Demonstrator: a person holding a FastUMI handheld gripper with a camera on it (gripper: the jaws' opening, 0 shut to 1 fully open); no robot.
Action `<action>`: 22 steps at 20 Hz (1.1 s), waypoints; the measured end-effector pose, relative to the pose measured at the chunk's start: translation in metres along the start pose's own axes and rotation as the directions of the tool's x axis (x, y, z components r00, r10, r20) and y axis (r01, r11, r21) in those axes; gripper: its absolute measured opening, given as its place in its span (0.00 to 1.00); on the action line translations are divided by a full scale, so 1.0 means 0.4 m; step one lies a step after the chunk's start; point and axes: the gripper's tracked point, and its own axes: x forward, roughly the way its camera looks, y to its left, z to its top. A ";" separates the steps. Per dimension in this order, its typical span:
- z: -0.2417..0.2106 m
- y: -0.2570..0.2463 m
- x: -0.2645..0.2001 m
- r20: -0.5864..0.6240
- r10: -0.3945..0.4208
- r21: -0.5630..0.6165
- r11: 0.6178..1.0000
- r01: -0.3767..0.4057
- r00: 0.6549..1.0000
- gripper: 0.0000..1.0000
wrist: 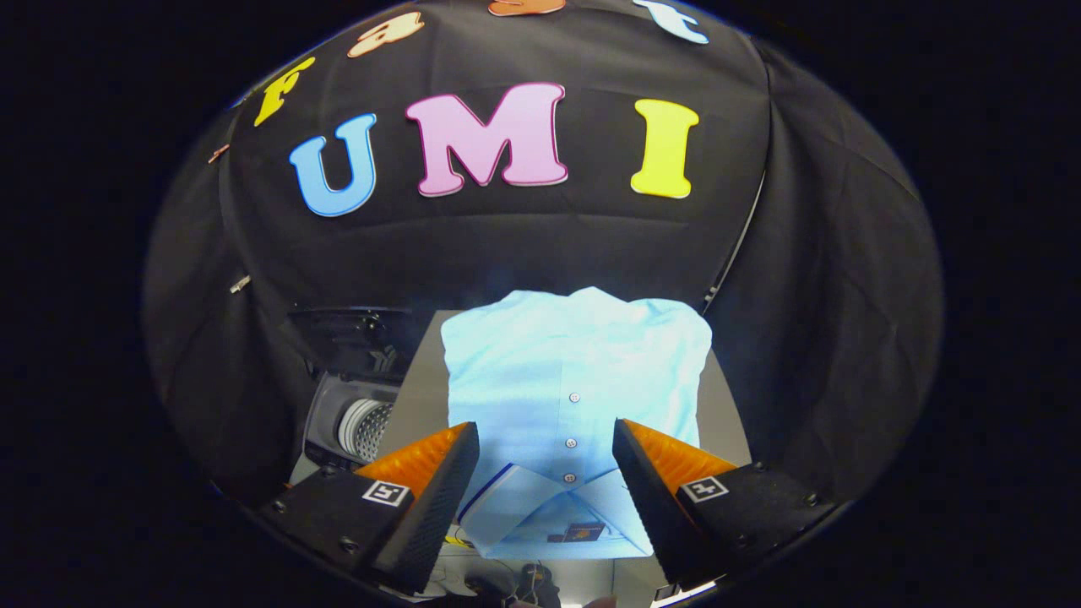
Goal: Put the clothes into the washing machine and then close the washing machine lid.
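Task unstarted: folded light-blue buttoned shirt [574, 397] flat on grey surface [422, 397], fingers [460, 481] spread wide, empty; lid-up washing machine [355, 414] unloaded.

Folded shirt [574, 405] flat on the table [422, 397], collar end nearest, lying between the two spread fingers of the gripper [545, 473] and reaching on beyond them toward the booth wall behind. Fingers held apart on either side of the collar, not pressing on it. Washing machine [350, 422] to the left of the shirt and table, lower down, lid [346, 333] raised behind its drum opening.
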 end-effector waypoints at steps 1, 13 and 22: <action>-0.001 -0.007 0.032 -0.011 -0.021 -0.003 1.000 0.021 1.000 1.00; -0.041 -0.047 0.223 -0.128 -0.068 0.067 0.995 0.077 0.989 0.75; 0.036 -0.025 0.132 -0.035 0.016 0.085 0.996 -0.013 0.999 0.06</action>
